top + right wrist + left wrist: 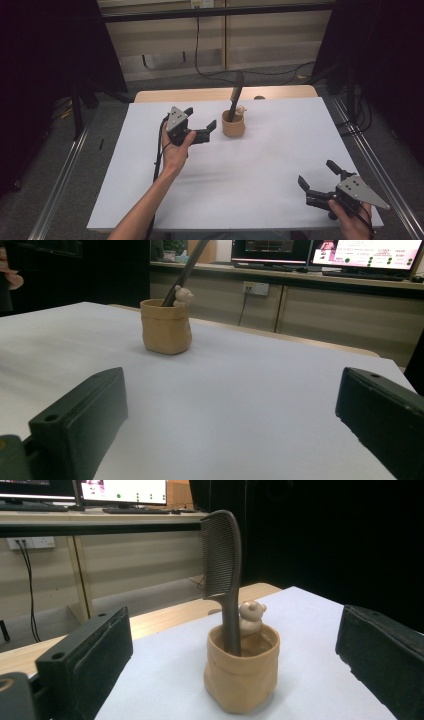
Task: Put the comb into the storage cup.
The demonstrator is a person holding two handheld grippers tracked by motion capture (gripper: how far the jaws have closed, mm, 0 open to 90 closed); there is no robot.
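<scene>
No text, label or number is legible on anything here

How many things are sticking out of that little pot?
2: a comb standing handle-down in the pot, and a small bear figure at its rim. More may lie hidden inside.

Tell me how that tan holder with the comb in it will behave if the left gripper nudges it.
The holder looks squat, so it would probably slide on the smooth white table before tipping. The tall comb leans on its rim and stands well above it, so a high push may rock or topple it.
</scene>
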